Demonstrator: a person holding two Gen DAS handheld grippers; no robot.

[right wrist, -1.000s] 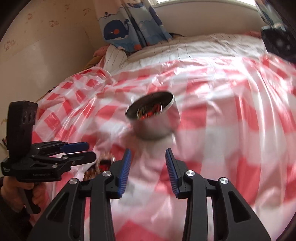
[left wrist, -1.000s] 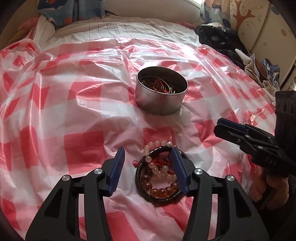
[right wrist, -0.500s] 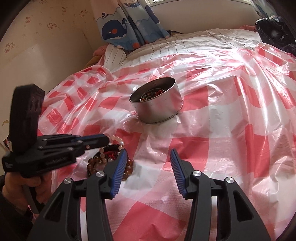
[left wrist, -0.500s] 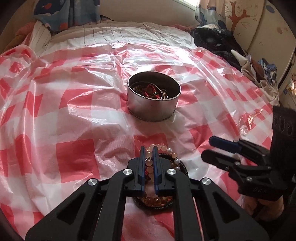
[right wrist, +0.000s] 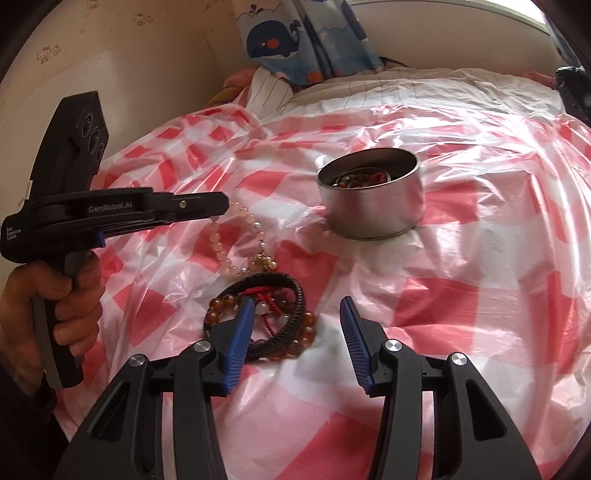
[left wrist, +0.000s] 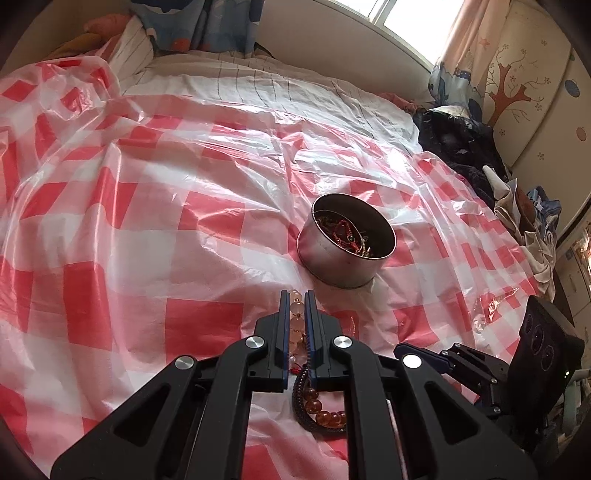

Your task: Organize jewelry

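My left gripper [left wrist: 297, 295] [right wrist: 225, 203] is shut on a pale bead bracelet [left wrist: 295, 308] [right wrist: 216, 240], whose loop hangs from the pads down to the pile. A black coil bracelet [right wrist: 295, 291] [left wrist: 299, 402] and an amber bead bracelet [right wrist: 221, 306] [left wrist: 328, 417] lie on the red-checked plastic sheet [right wrist: 461, 295]. My right gripper [right wrist: 295, 306] hovers over them, its jaws closing, left fingertip inside the black ring and the ring's right side between the jaws, untouched. Beyond stands a round metal tin [left wrist: 343, 266] [right wrist: 373, 214] holding red and gold jewelry.
The sheet covers a bed with white striped bedding [left wrist: 258, 81] at the far end. Dark clothes [left wrist: 461, 144] are piled along the right edge by a wall. A whale-print curtain [right wrist: 295, 33] hangs behind. A hand [right wrist: 48, 295] grips the left tool.
My left gripper shut on the pale bead bracelet and lifted it off the pile toward the tin. My right gripper swung left and down over the remaining bracelets.
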